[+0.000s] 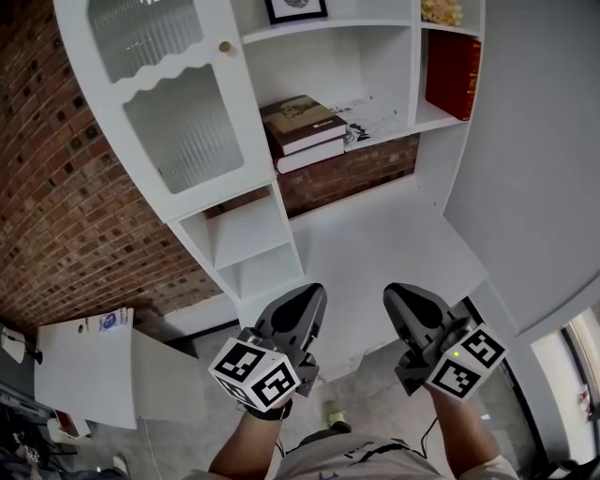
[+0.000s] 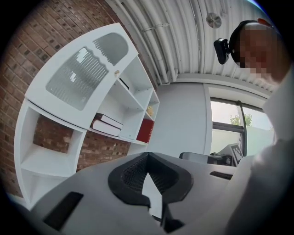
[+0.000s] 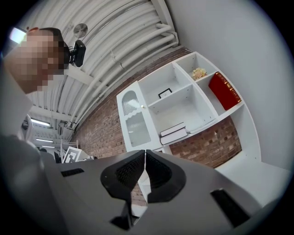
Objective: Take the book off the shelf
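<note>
Left gripper point(image 1: 309, 298) and right gripper point(image 1: 401, 298): both closed on nothing, held low and well apart from the shelf point(image 1: 415, 94).

Counting what I face: two grippers, each with its jaw tips pressed together and nothing between them. There are three books: two stacked books point(image 1: 302, 131) lying flat in the middle compartment, and one red book point(image 1: 453, 73) standing upright in the right compartment. I also see one glass door point(image 1: 178, 103), one framed picture point(image 1: 295, 8) and some loose papers point(image 1: 370, 117) beside the stack. I judge the reach has not begun. Going in with the jaws closed would only shove a book deeper. Pinching the top book of the stack by its edge could drag the lower one out with it. A loose hold on the red book could let it topple off the ledge.
</note>
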Demonstrator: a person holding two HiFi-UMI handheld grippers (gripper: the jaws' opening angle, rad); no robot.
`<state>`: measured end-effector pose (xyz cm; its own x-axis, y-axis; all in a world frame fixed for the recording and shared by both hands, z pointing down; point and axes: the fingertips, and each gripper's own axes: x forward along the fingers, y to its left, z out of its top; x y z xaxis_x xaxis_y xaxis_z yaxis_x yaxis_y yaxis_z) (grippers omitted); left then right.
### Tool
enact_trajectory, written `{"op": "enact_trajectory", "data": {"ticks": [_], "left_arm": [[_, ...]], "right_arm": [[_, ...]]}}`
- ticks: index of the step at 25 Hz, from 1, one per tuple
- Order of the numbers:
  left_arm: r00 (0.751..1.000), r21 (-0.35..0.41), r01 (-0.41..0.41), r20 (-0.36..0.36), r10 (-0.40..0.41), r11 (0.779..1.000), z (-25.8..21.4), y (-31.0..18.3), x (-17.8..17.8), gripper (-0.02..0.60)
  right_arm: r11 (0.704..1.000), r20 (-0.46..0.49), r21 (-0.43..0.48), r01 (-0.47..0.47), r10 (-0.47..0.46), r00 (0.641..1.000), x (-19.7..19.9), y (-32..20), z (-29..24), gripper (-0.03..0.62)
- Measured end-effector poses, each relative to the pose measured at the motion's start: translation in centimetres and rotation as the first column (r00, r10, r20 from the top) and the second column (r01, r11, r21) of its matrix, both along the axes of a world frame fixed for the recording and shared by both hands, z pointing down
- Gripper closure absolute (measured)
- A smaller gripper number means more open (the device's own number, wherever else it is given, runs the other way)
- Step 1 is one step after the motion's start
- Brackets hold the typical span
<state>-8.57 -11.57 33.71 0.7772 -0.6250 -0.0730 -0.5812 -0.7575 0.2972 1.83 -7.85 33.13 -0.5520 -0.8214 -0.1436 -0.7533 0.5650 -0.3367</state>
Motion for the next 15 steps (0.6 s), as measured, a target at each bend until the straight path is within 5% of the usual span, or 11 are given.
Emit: {"op": "enact_trajectory", "data": {"ticks": [15], "left_arm": [[0.998, 0.037, 0.061, 0.027, -0.062, 0.997, -0.9, -11.8, -0.6, 0.569]], "right_arm": [[1.0, -0.008, 0.009, -0.022, 0.022, 1.0, 1.4, -12.0, -0.7, 0.574]]}}
